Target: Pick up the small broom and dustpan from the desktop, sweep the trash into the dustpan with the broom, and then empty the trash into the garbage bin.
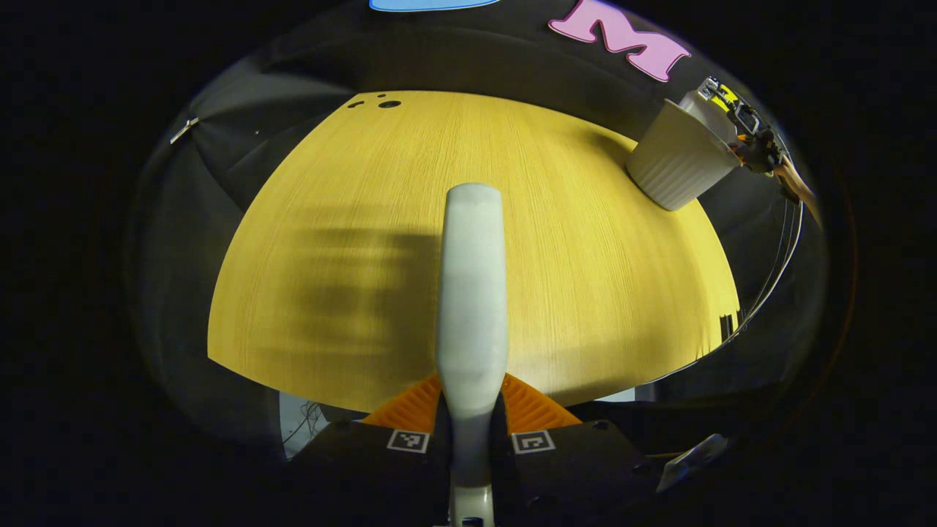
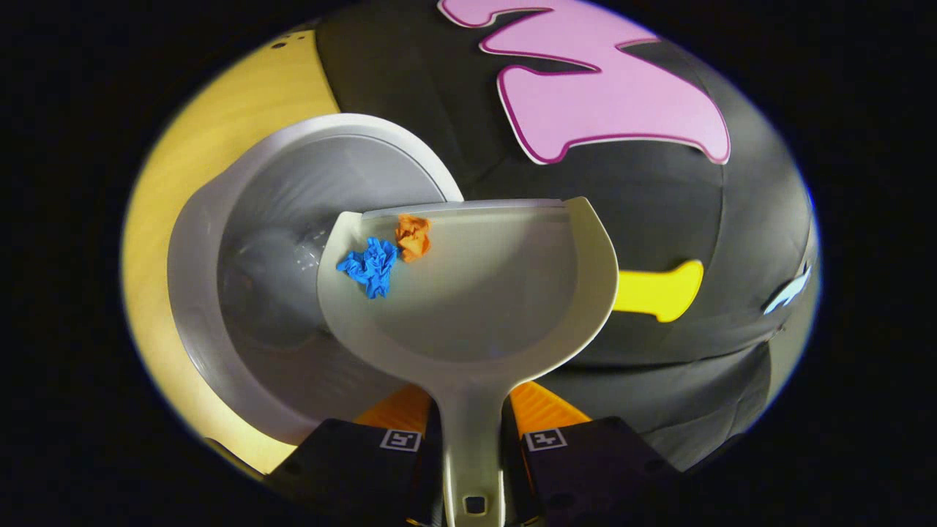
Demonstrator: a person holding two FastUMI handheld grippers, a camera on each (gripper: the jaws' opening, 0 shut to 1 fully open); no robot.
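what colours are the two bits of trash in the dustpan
One is blue, the other orange; both crumpled in the dustpan, clearest in the right gripper view.

The right gripper [image 2: 472, 432] is clamped on the handle of the dustpan [image 2: 505, 293], both fingers pressing its sides. The pan hangs over the open white garbage bin [image 2: 241, 241] (its left part above the bin's mouth), which stands on the wooden desktop [image 2: 157, 219]. A crumpled blue scrap [image 2: 371, 266] touches an orange scrap [image 2: 413, 236] near the pan's front lip.
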